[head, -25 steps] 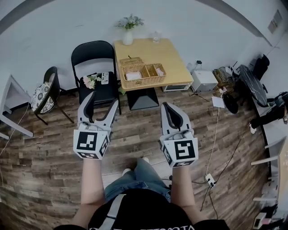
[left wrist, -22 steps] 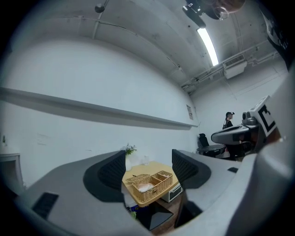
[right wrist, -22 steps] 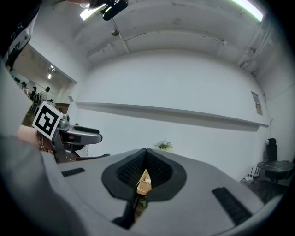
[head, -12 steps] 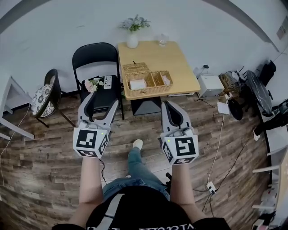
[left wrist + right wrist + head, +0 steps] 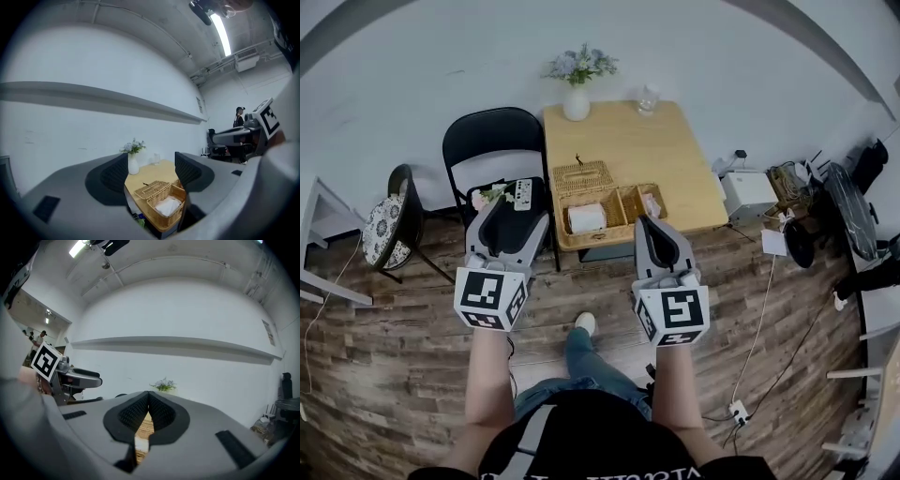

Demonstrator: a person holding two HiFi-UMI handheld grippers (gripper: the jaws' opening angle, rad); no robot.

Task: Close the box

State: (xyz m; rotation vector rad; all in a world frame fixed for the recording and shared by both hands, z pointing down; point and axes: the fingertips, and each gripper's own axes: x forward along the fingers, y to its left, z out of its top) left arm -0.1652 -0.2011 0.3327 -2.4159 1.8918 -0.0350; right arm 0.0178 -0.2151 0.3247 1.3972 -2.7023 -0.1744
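A wicker box (image 5: pixel 602 217) sits at the near edge of a wooden table (image 5: pixel 675 159). Its woven lid (image 5: pixel 584 174) stands open over the back left part, and something white lies inside. My left gripper (image 5: pixel 511 216) is open and hovers just left of the box, above a chair seat. In the left gripper view the box (image 5: pixel 165 205) shows between the spread fingers of the left gripper (image 5: pixel 151 168). My right gripper (image 5: pixel 644 223) is shut and empty, with its tip at the box's near right corner. In the right gripper view the right gripper (image 5: pixel 148 395) hides all but a strip of wicker (image 5: pixel 145 423).
A black folding chair (image 5: pixel 492 141) holding small items stands left of the table. A vase of flowers (image 5: pixel 576 98) and a glass (image 5: pixel 648 98) sit at the table's far edge. A cushioned chair (image 5: pixel 389 211) is further left. A white box (image 5: pixel 750 192) and cables lie on the floor at right.
The person has stepped toward the table, so the box now lies right at both gripper tips. The left jaws stay open and the right jaws stay shut.
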